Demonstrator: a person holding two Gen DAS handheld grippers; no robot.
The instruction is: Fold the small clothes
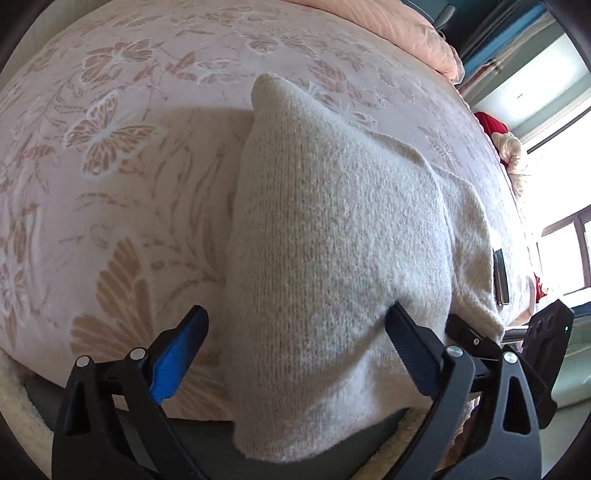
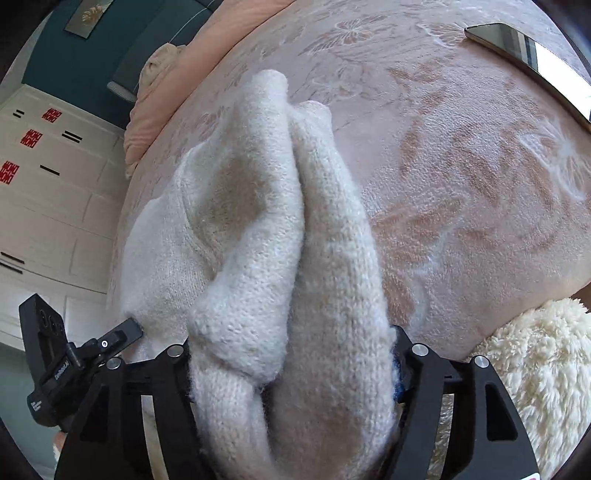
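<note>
A cream knitted garment (image 1: 332,229) lies folded on the pink butterfly-patterned bed cover (image 1: 110,147). My left gripper (image 1: 295,325) is open, its jaws wide apart on either side of the garment's near edge, which drapes over between them. In the right wrist view the same garment (image 2: 258,229) is bunched in thick folds. My right gripper (image 2: 291,354) has the bunched knit packed between its jaws; the fingertips are hidden under the wool. The right gripper's body also shows at the right edge of the left wrist view (image 1: 546,332).
A phone (image 2: 524,51) lies on the bed cover at the far right; it also shows in the left wrist view (image 1: 500,277). A peach pillow (image 1: 406,33) sits at the bed's head. A fluffy white rug (image 2: 535,369) lies below the bed edge. White drawers (image 2: 44,221) stand at left.
</note>
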